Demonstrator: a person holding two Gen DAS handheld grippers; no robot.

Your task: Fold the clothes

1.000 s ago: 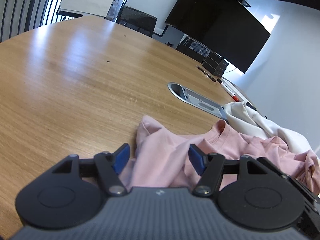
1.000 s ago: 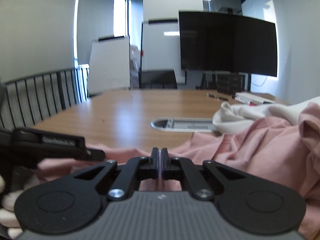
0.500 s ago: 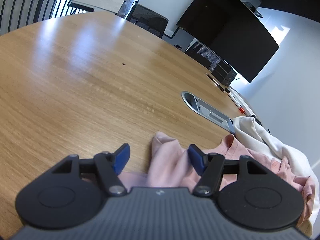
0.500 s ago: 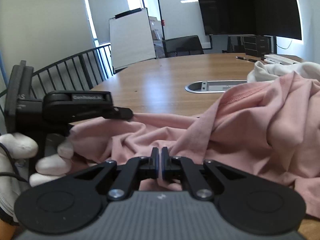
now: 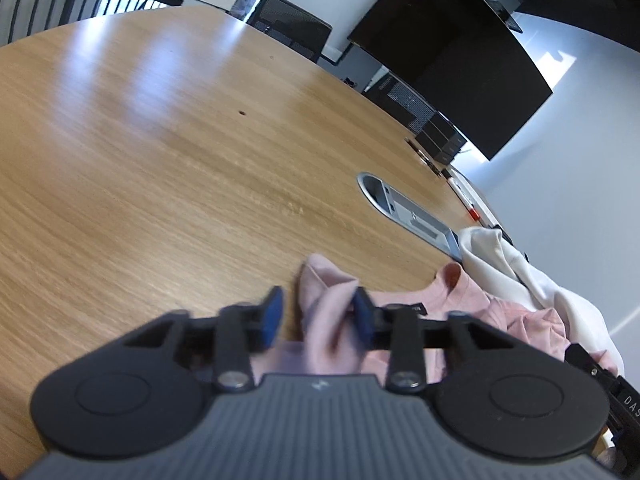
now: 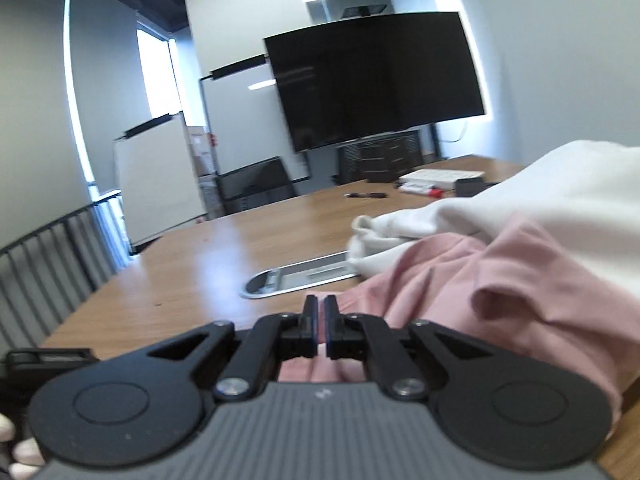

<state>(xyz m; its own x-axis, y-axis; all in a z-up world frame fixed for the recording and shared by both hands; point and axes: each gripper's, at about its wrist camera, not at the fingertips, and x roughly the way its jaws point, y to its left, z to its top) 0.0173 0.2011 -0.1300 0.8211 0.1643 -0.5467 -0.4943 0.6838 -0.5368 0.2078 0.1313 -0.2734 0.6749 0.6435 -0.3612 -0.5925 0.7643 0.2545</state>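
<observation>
A crumpled pink shirt (image 5: 516, 316) lies on the wooden table (image 5: 160, 160), partly under a white garment (image 5: 492, 256). My left gripper (image 5: 318, 316) straddles an upright fold of the shirt. Its jaws are closing, with a gap still showing beside the left blue pad (image 5: 272, 316). In the right wrist view the pink shirt (image 6: 460, 280) bulges to the right of my right gripper (image 6: 321, 320). Its jaws are opening: the pads stand a sliver apart, nothing visible in the slit, and pink cloth shows beneath the fingers.
A metal cable hatch (image 5: 404, 212) is set into the table just beyond the clothes. Markers (image 5: 464, 200) and papers (image 6: 440, 176) lie farther back. A big dark screen (image 6: 372, 80), whiteboards and a chair stand past the far end. A railing (image 6: 48, 264) runs along the left.
The left jaws have narrowed around the pink fold. The right gripper has risen and rolled, its pads have parted slightly, and the left gripper has dropped to that view's lower left corner.
</observation>
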